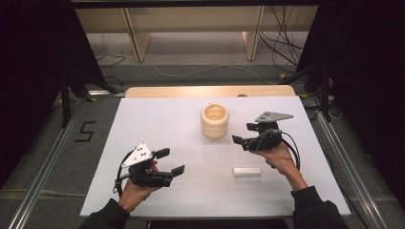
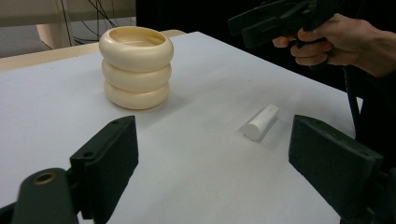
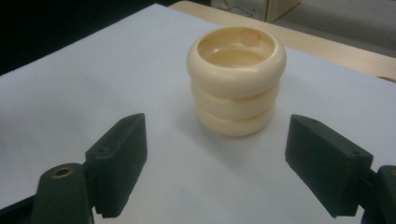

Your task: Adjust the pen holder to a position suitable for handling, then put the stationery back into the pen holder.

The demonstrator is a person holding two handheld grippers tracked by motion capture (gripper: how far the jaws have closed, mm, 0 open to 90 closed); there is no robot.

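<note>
Right gripper (image 1: 240, 141): I hold it wide open, empty, facing the ribbed cream cup (image 3: 236, 79); I'd centre before closing
Left gripper (image 1: 173, 162): open, idle
White cylinder (image 1: 247, 171): lying loose

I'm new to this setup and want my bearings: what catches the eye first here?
A cream ribbed cup shaped like three stacked rings stands upright near the middle of the white table. A small white cylinder lies on its side nearer the person. The open right gripper faces the cup; the open left gripper hovers apart.
</note>
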